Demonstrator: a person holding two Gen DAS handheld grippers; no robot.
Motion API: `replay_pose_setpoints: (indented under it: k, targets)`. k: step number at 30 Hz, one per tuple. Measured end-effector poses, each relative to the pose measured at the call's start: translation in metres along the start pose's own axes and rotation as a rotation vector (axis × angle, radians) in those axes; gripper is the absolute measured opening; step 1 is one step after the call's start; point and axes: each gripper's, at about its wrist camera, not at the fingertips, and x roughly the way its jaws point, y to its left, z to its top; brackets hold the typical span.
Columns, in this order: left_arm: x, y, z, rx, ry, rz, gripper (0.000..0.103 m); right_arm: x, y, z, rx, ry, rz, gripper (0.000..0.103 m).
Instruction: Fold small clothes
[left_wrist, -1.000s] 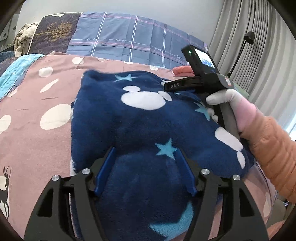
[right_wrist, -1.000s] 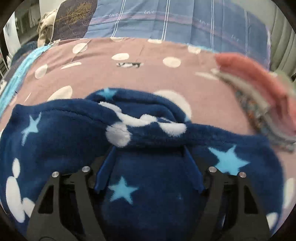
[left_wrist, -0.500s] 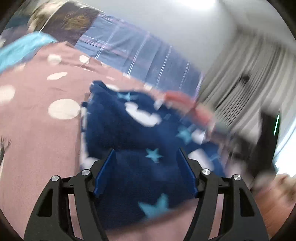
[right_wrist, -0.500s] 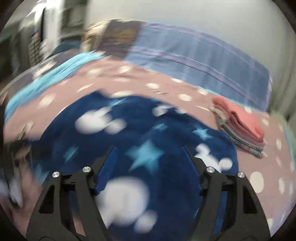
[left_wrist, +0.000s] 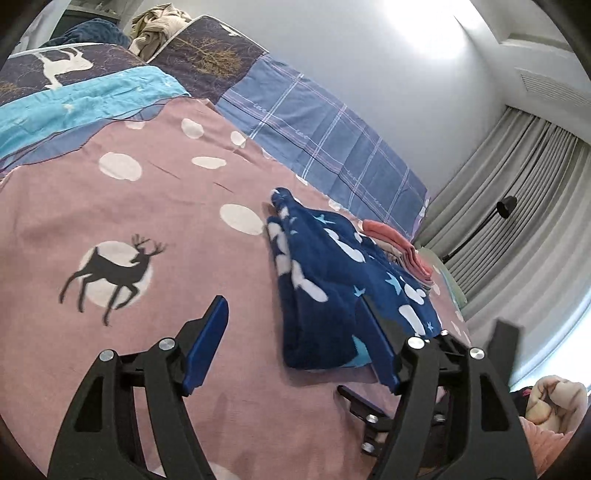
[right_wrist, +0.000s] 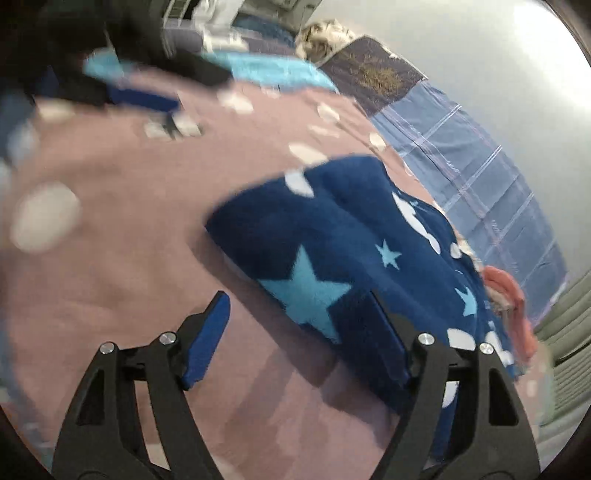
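a: left wrist view, left to right?
b: pink bedspread (left_wrist: 155, 206) fills left; left gripper (left_wrist: 291, 343) low centre, fingers spread, nothing between, just been opening. folded navy star fleece (left_wrist: 332, 280) right of centre, pink folded stack (left_wrist: 399, 243) beyond it.
a: right wrist view?
b: blurred. right gripper (right_wrist: 299, 339) spread, empty, just been opening; fleece centre-right.

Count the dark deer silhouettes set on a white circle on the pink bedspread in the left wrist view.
1. The deer silhouette lies on the pink bedspread, left of the folded navy fleece garment. Others may lie under the garment or outside the frame.
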Motion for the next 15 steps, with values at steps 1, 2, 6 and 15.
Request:
replay_pose_setpoints:
  k: [1, 2, 6, 15]
  targets:
    - [0.000, 0.002, 0.003, -0.001, 0.003, -0.005, 0.072, 0.003, -0.001, -0.001, -0.009, -0.003, 0.001, 0.077]
    - [0.001, 0.006, 0.006, 0.004, 0.013, -0.016, 0.072, 0.003, -0.001, -0.001, -0.014, -0.007, 0.000, 0.077]
    - [0.032, 0.007, 0.030, 0.053, 0.095, -0.078, 0.072, 0.007, 0.008, 0.016, -0.045, -0.025, -0.024, 0.077]
    - [0.170, 0.021, 0.074, -0.018, 0.370, -0.227, 0.076, 0.021, 0.018, 0.039, -0.006, -0.077, -0.011, 0.077]
